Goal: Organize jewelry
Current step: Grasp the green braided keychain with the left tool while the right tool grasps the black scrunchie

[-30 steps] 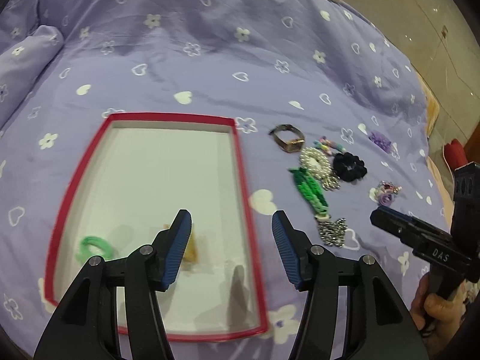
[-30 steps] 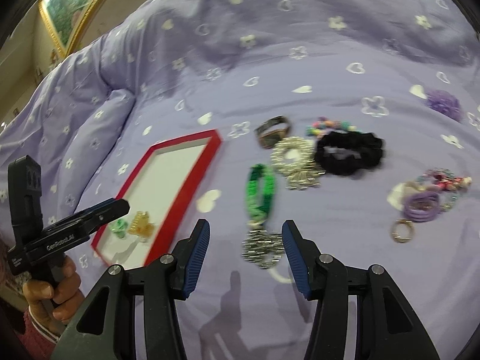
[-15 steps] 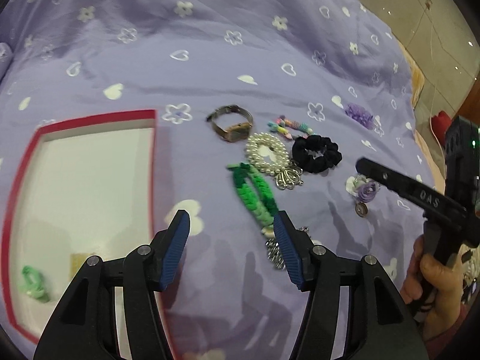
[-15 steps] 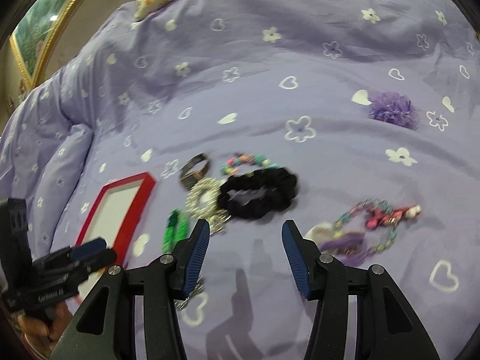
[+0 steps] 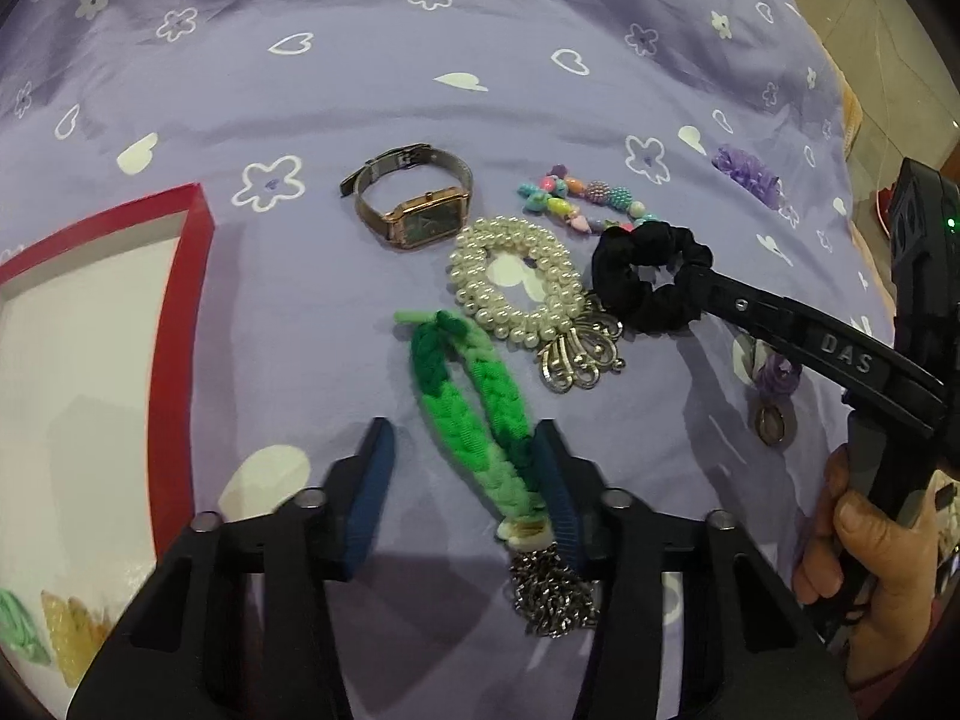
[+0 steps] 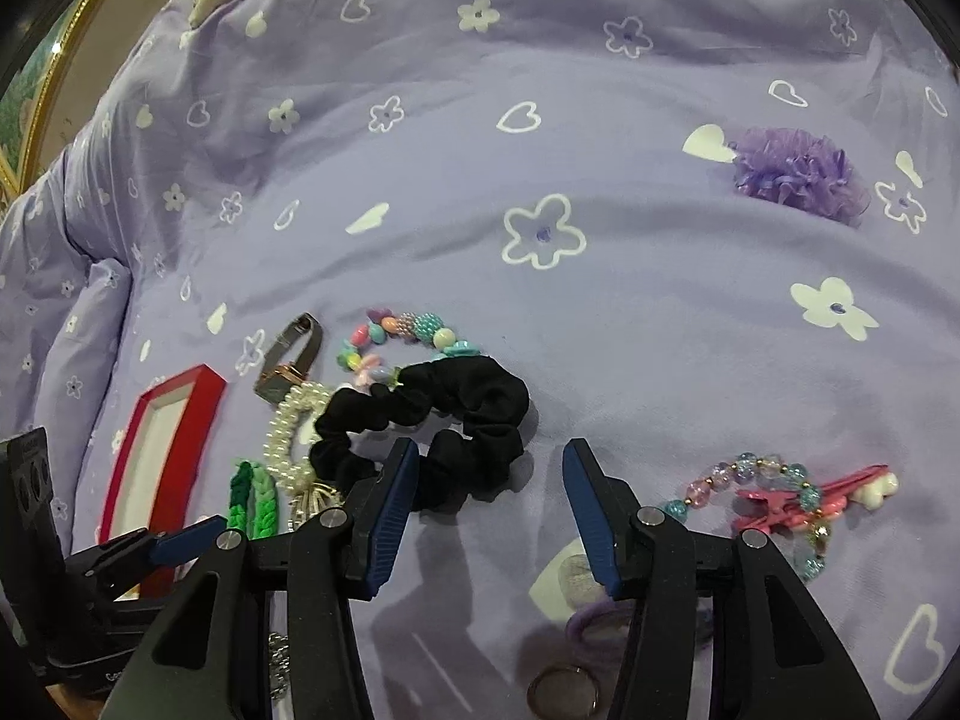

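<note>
Jewelry lies on a purple bedspread. My left gripper (image 5: 462, 480) is open, low over the green braided bracelet (image 5: 474, 414), whose lower end lies between the jaws by the right finger; a silver chain (image 5: 552, 594) hangs from it. My right gripper (image 6: 489, 516) is open just in front of the black scrunchie (image 6: 456, 420); its left finger overlaps the scrunchie's near edge. Beside them lie a pearl bracelet (image 5: 516, 285), a watch (image 5: 420, 210) and a coloured bead bracelet (image 5: 576, 198). The red-rimmed white tray (image 5: 180, 324) at left holds a green ring and a yellow clip.
A purple frilly scrunchie (image 6: 792, 174) lies far right. A pink clip with a bead bracelet (image 6: 786, 498), a purple hair tie and a ring (image 6: 564, 690) lie near my right gripper. The bedspread folds up at left; floor shows beyond the bed's right edge.
My left gripper moved right from over the tray and down onto the green bracelet. My right gripper moved right and forward to the black scrunchie.
</note>
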Tool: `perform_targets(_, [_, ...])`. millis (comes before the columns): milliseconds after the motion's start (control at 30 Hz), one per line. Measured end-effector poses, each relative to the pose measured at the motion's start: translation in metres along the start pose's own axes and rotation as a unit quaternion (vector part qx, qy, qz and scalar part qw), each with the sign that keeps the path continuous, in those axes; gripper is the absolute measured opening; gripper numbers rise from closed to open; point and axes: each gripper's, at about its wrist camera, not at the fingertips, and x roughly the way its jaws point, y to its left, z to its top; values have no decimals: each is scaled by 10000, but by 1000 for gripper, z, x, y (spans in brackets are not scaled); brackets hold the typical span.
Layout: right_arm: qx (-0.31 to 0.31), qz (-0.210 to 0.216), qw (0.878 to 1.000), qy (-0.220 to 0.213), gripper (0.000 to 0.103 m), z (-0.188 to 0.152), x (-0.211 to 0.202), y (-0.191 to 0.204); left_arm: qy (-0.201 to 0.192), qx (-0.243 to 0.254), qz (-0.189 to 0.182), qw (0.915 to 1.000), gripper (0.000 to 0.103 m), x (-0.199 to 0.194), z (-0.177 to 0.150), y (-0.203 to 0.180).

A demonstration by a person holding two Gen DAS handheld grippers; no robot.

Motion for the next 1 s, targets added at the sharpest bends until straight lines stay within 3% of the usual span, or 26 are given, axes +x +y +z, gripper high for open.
perform_targets(33, [-32,-11,10000,-27,42,0,0,1,2,17,-85,10000,22,0,0,-1])
perform_targets(100, [-92,-4,10000,-40,12,1,0,2,-23,50,-149,9999,13,-1,0,-3])
perform_targets(600, [-181,427,9976,-518,9,-9,-58,28,-671,-162,-427,9967,9,-62,-16,11])
perform_targets(1000, [-423,1070,9921,-503,9,-25,-72,85,-1028,-578,-246,9927,9,-108,-36,52])
